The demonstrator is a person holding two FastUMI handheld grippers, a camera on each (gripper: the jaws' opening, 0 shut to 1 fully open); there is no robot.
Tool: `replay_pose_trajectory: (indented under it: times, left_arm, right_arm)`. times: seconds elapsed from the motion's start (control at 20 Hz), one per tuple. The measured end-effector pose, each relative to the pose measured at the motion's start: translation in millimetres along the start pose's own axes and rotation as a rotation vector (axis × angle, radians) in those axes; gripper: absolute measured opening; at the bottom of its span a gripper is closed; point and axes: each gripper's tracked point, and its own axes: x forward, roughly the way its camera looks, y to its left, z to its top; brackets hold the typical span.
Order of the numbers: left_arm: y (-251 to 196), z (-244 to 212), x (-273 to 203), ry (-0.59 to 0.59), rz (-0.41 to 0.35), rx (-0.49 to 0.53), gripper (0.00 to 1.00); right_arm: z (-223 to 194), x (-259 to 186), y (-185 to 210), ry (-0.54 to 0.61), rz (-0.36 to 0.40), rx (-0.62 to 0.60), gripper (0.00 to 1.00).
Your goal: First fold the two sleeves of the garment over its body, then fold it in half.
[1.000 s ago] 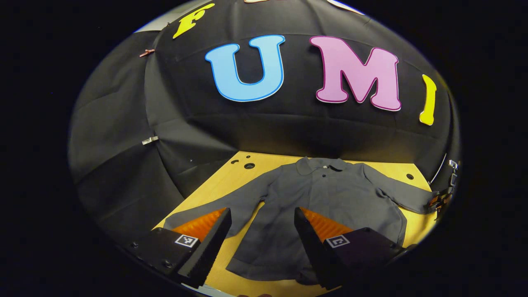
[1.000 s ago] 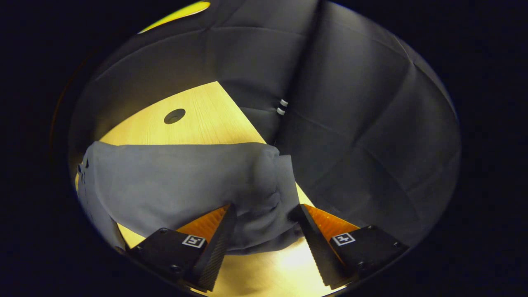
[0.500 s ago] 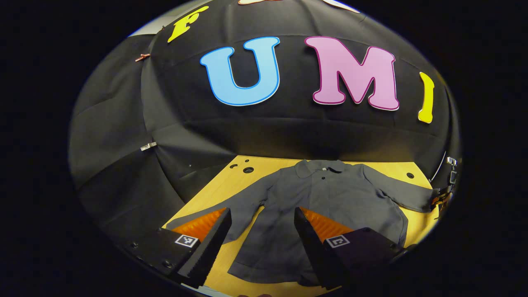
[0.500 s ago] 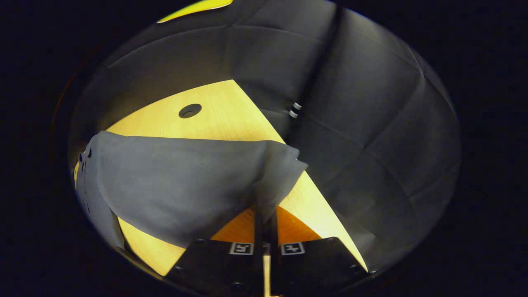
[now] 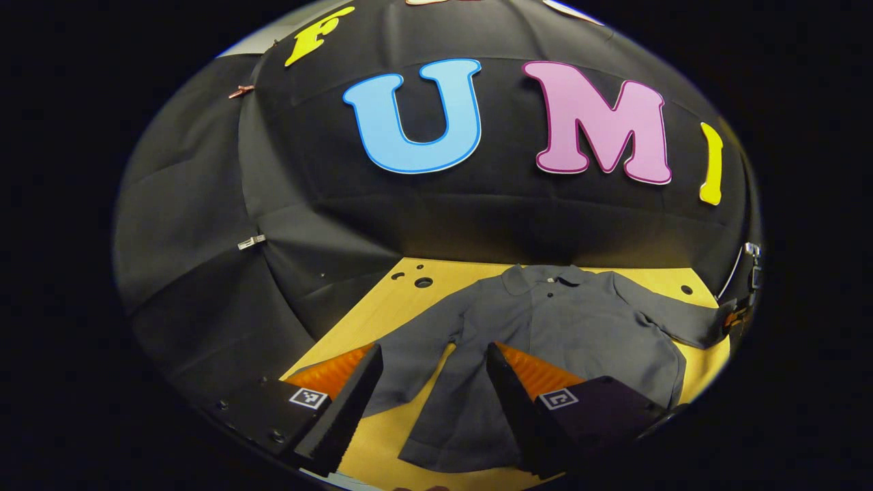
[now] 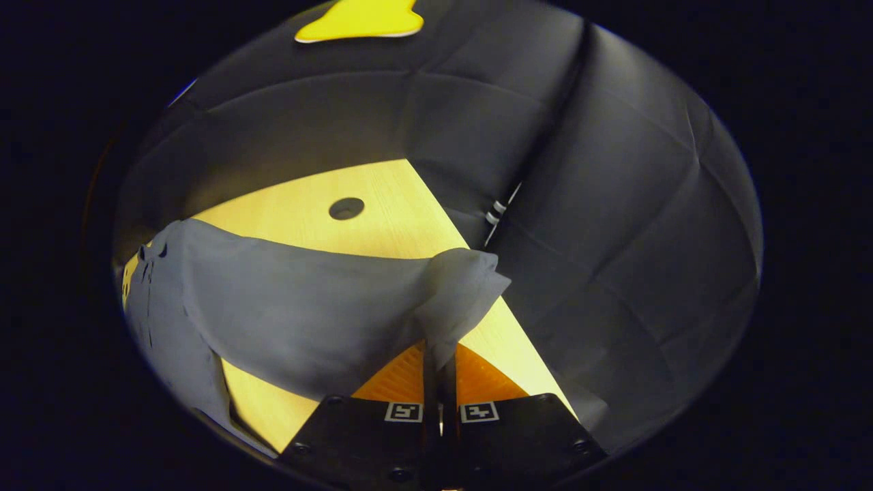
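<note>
Soft grey shirt (image 5: 566, 327), sleeve (image 6: 307, 307) pinched by right gripper (image 6: 438, 361), wooden table (image 6: 307, 211)

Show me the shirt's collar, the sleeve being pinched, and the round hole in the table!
collar (image 5: 545, 274): left gripper view, middle of the collar.
sleeve (image 6: 307, 300): right gripper view, mid-length of the lifted cloth.
hole (image 6: 346, 208): right gripper view, centre of the hole.

Each hand-held gripper, left (image 5: 430, 365) and right (image 6: 438, 354), has black angular finger mounts with small screws and a square black-and-white marker tag on each.
</note>
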Motion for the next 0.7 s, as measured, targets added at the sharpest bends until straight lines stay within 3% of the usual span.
replay_pose_trajectory:
  times: [0.45,0.5,0.55,0.7]
  left_arm:
    - [60,-9,7,-0.008,0.022,-0.053,0.96]
    - [65,-12,8,-0.004,0.025,-0.064,0.96]
    - [71,-15,7,-0.001,0.031,-0.074,0.96]
    - [88,-23,12,0.013,0.050,-0.102,0.96]
  right_arm:
    - [71,-102,98,-0.147,0.112,-0.138,0.05]
    - [79,-107,112,-0.158,0.132,-0.146,0.00]
    - [86,-115,127,-0.174,0.151,-0.164,0.05]
    - [104,-138,175,-0.205,0.218,-0.204,0.05]
